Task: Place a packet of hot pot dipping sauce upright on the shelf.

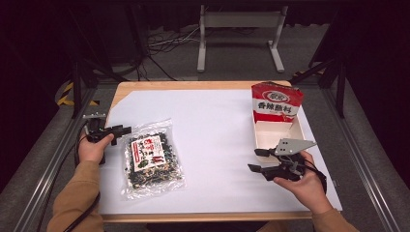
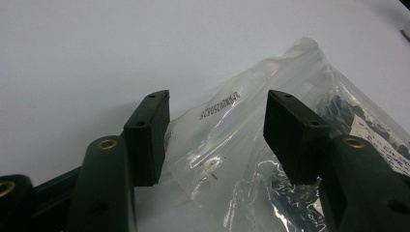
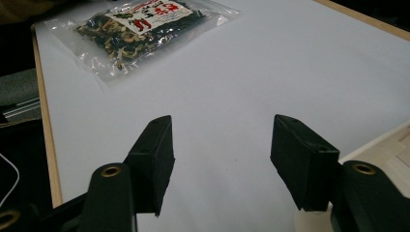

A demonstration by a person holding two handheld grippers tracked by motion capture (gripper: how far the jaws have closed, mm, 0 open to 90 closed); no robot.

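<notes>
A clear plastic bag of dark dried food (image 1: 151, 158) with a red and white label lies flat on the white sheet, left of centre. My left gripper (image 1: 124, 130) is open just off the bag's upper left corner; in the left gripper view the bag's clear sealed edge (image 2: 232, 140) lies between and beyond the jaws of the left gripper (image 2: 216, 133), untouched. My right gripper (image 1: 256, 160) is open low over the sheet at the right, next to a wooden tray (image 1: 300, 133). The right gripper (image 3: 222, 162) faces the bag (image 3: 140, 21) far across the sheet with nothing between its fingers.
A red and white packet (image 1: 275, 102) stands upright in the far end of the wooden tray. The white sheet (image 1: 217, 130) covers most of the wooden table (image 1: 145, 86). Metal rails run along both sides, and a table frame and cables stand on the floor beyond.
</notes>
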